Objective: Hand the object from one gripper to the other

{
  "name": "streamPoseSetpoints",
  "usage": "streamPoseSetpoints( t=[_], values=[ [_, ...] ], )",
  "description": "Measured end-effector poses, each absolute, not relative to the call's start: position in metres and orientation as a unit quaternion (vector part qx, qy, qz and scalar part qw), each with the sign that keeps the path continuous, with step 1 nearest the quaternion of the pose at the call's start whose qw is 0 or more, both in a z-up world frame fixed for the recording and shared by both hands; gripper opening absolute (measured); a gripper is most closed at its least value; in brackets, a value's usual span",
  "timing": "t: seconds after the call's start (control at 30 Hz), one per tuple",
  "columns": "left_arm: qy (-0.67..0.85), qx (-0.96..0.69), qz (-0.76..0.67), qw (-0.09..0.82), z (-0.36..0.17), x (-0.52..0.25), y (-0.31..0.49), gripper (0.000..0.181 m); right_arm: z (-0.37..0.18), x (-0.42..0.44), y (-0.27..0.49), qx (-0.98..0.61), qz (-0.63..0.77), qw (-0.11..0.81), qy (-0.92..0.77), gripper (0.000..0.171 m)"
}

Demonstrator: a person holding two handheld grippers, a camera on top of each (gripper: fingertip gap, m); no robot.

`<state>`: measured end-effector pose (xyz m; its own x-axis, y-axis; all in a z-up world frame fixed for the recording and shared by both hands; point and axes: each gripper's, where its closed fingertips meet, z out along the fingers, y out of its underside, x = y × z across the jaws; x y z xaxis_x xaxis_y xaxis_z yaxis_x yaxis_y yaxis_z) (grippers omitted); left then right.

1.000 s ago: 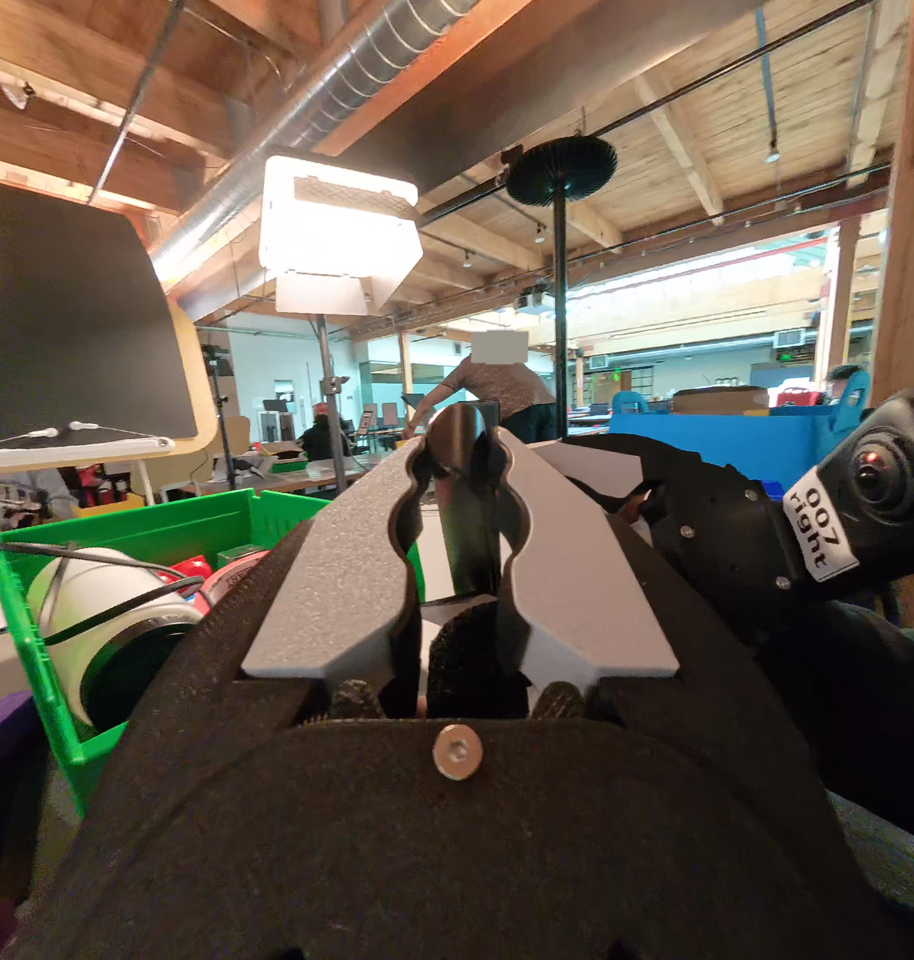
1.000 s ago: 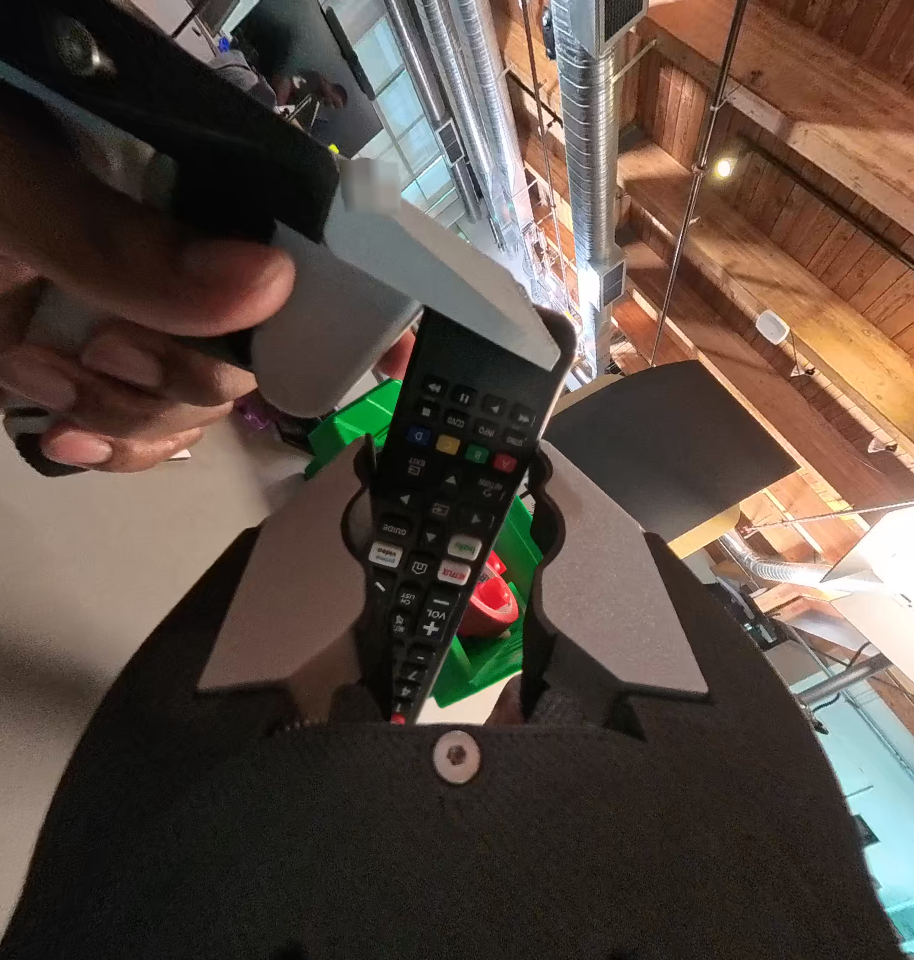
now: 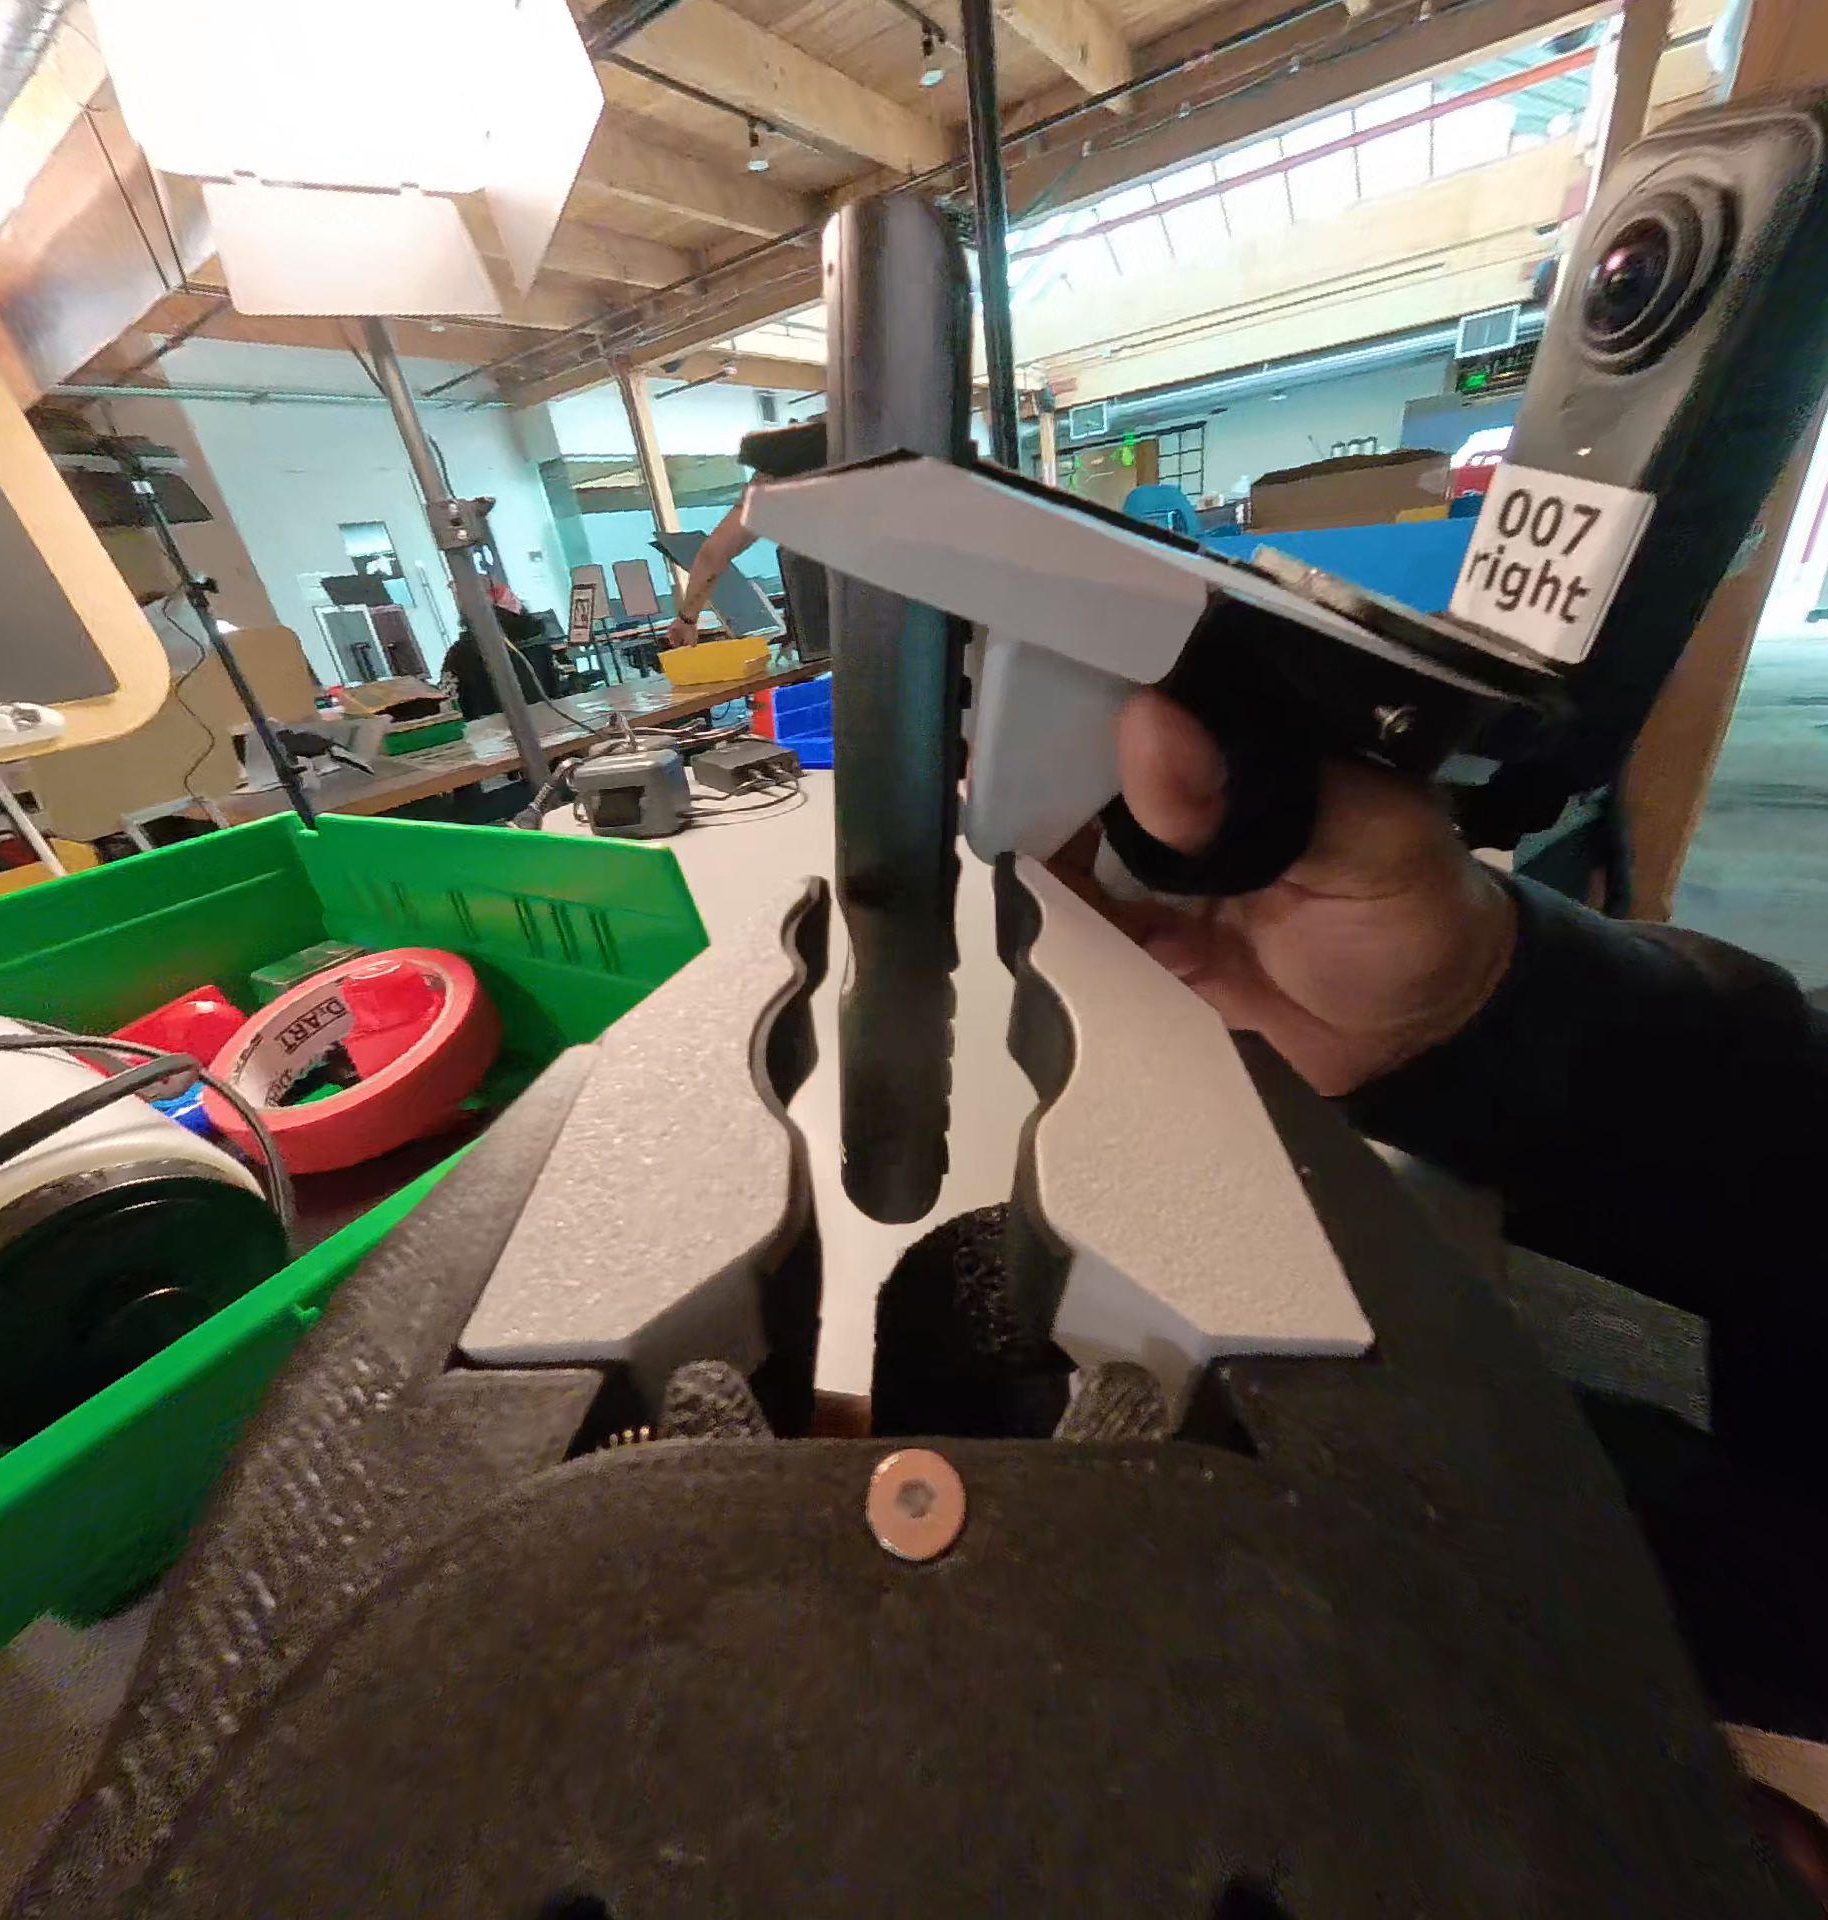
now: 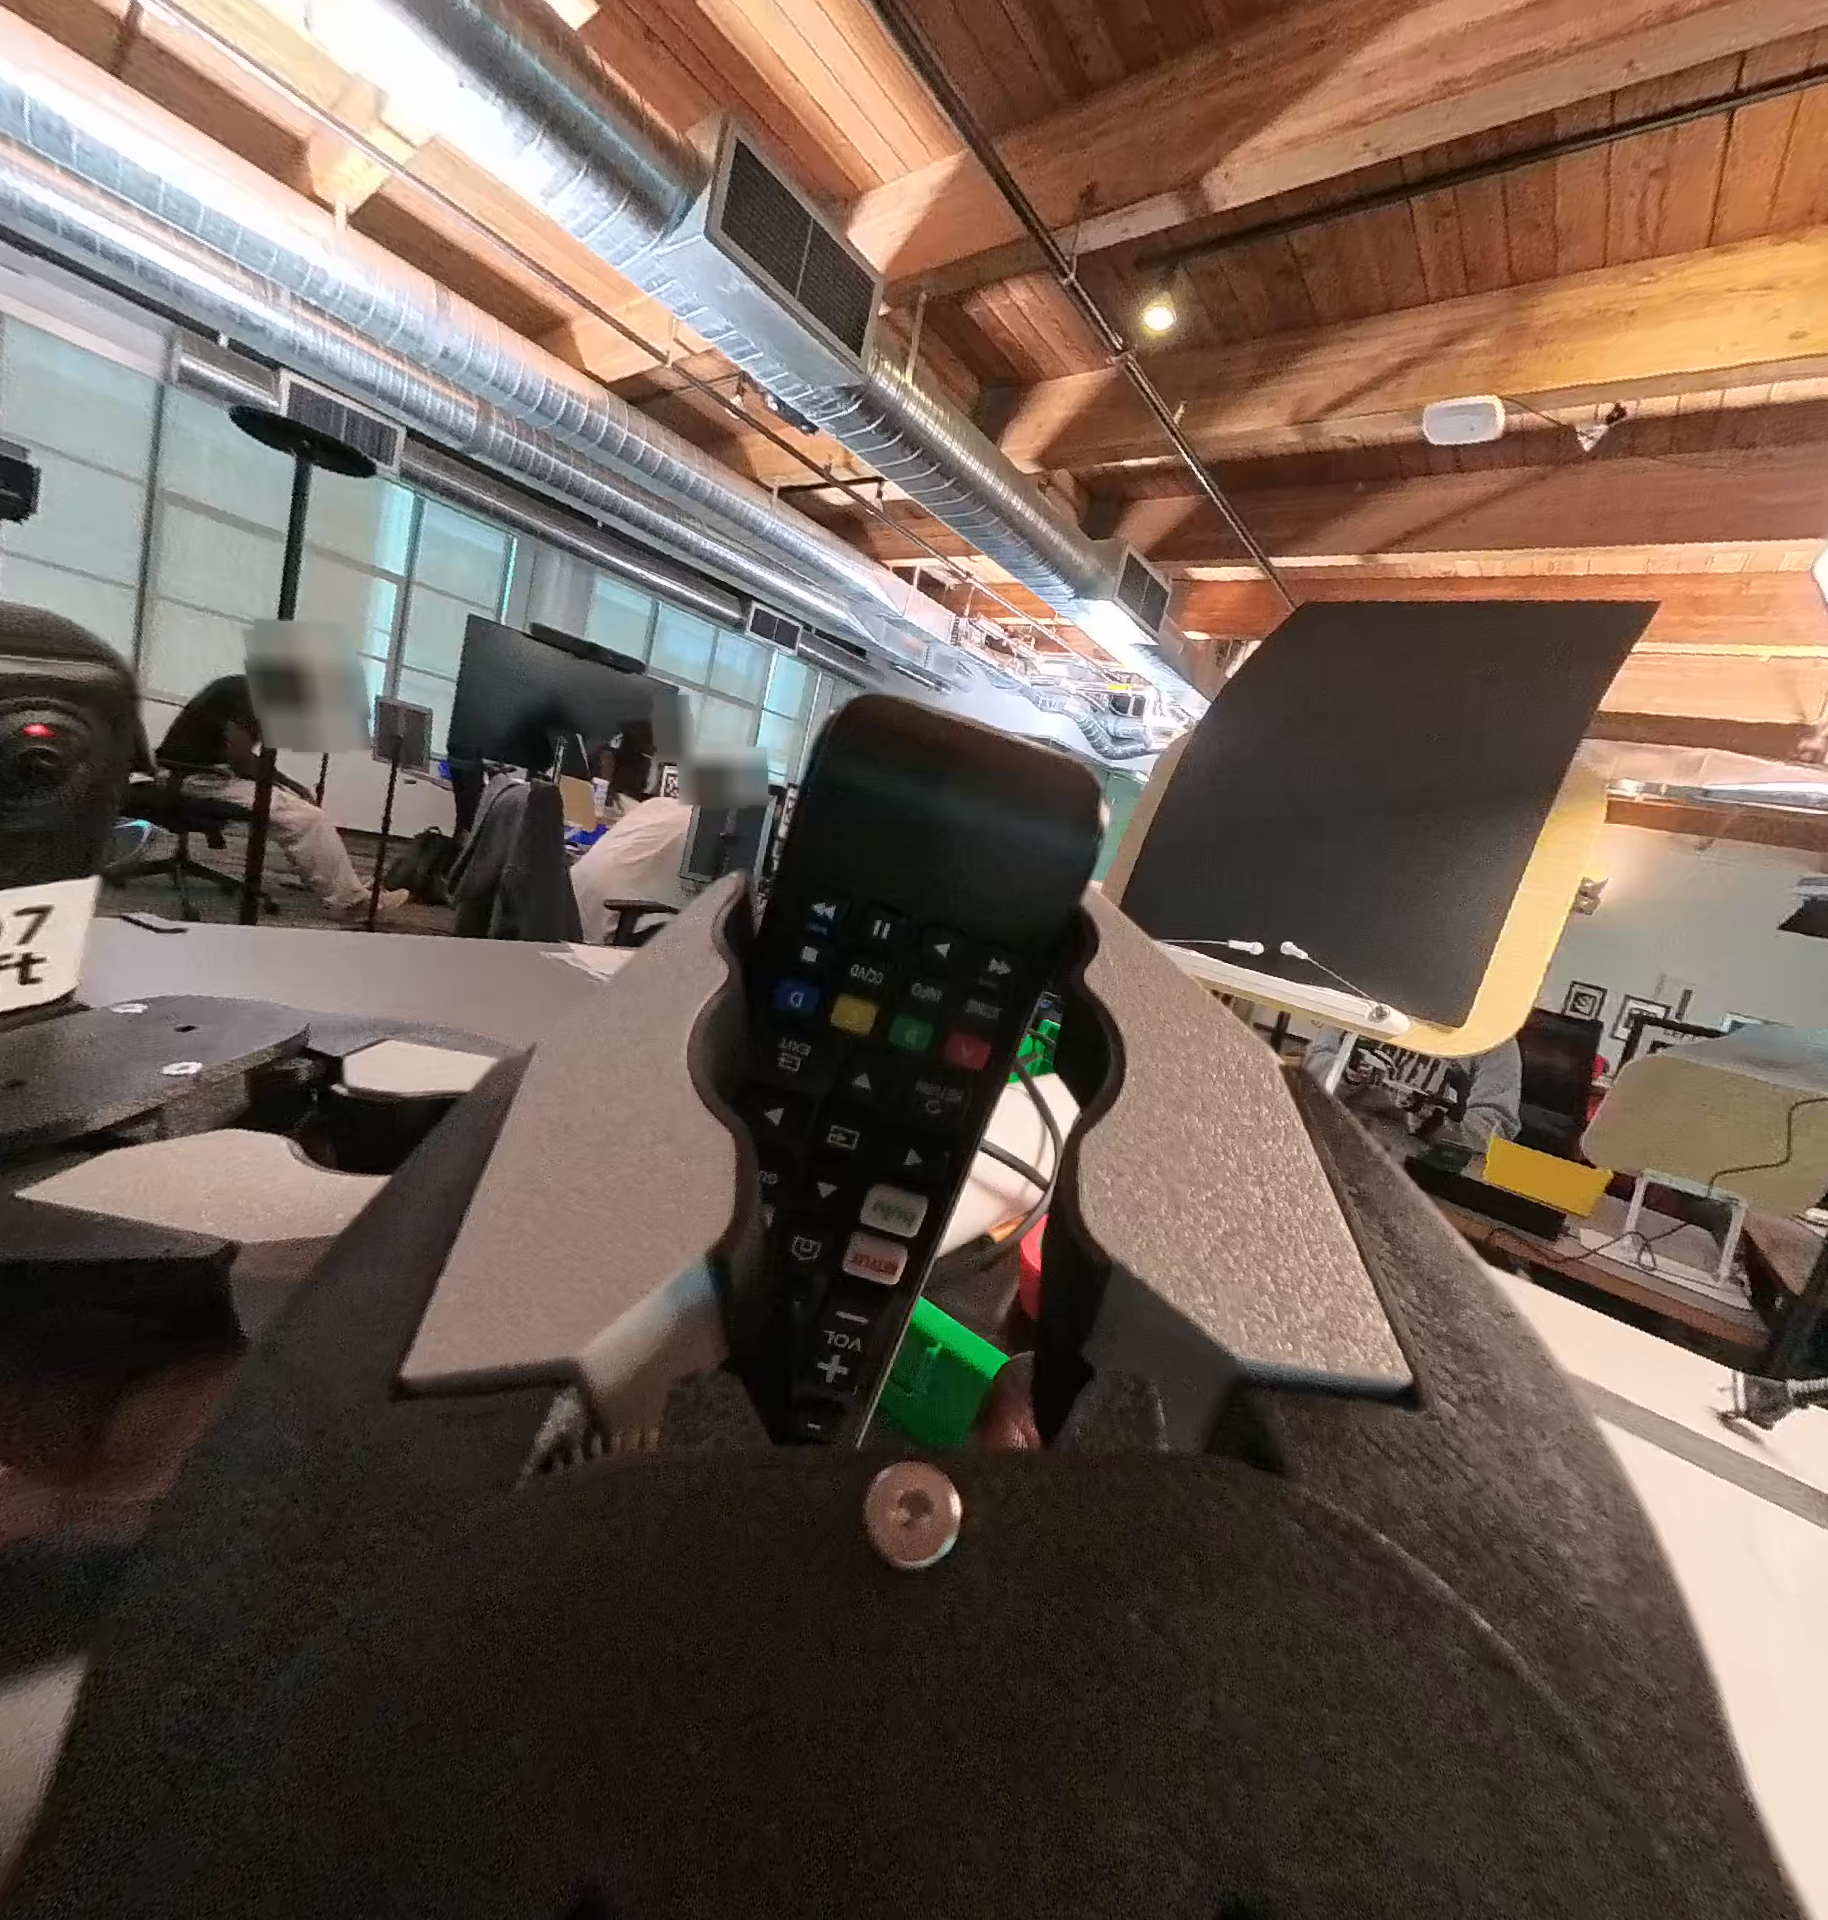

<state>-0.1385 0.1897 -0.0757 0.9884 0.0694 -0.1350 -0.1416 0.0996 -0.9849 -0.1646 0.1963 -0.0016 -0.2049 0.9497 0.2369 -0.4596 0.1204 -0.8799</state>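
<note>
My right gripper [image 4: 905,987] was clamped on the black remote [image 4: 894,1039], which stood upright above the desk [image 3: 744,862]. My left gripper [image 3: 905,914] stood spread wide, its fingers [image 3: 671,1132] either side of the remote's lower end, not touching. A green bin [image 3: 390,904] sat at the desk's left edge.

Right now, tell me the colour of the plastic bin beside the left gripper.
Bright green plastic bin, holding a red tape roll; clearest in the left wrist view.
</note>
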Motion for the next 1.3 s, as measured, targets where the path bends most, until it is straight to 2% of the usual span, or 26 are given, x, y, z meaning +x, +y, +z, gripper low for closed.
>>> streamPoseSetpoints(
  t=[0.43,0.63,0.73,0.93,1.1,1.2,1.3],
  values=[
    [0.024,-0.674,0.108,0.730,-0.079,-0.143,0.193,0.039,0.005,-0.160,0.208,-0.280,0.640,0.563,-0.442,0.057],
    [0.036,-0.681,0.145,0.717,-0.083,-0.143,0.196,0.039,0.003,-0.159,0.186,-0.253,0.628,0.570,-0.466,0.057],
    [0.036,-0.682,0.158,0.713,-0.083,-0.146,0.193,0.026,0.001,-0.157,0.171,-0.229,0.632,0.563,-0.481,0.056],
    [-0.001,-0.666,0.070,0.742,-0.074,-0.150,0.185,0.024,-0.005,-0.157,0.170,-0.223,0.678,0.464,-0.524,0.061],
    [-0.042,-0.617,-0.061,0.784,-0.056,-0.151,0.174,0.024,-0.033,-0.156,0.163,-0.228,0.714,0.306,-0.587,0.063],
    [-0.054,-0.592,-0.105,0.797,-0.049,-0.153,0.169,0.025,-0.042,-0.153,0.157,-0.230,0.723,0.249,-0.602,0.057],
    [-0.050,-0.568,-0.161,0.805,-0.042,-0.147,0.165,0.024,-0.061,-0.153,0.145,-0.225,0.692,0.234,-0.645,0.041]
  ],
)
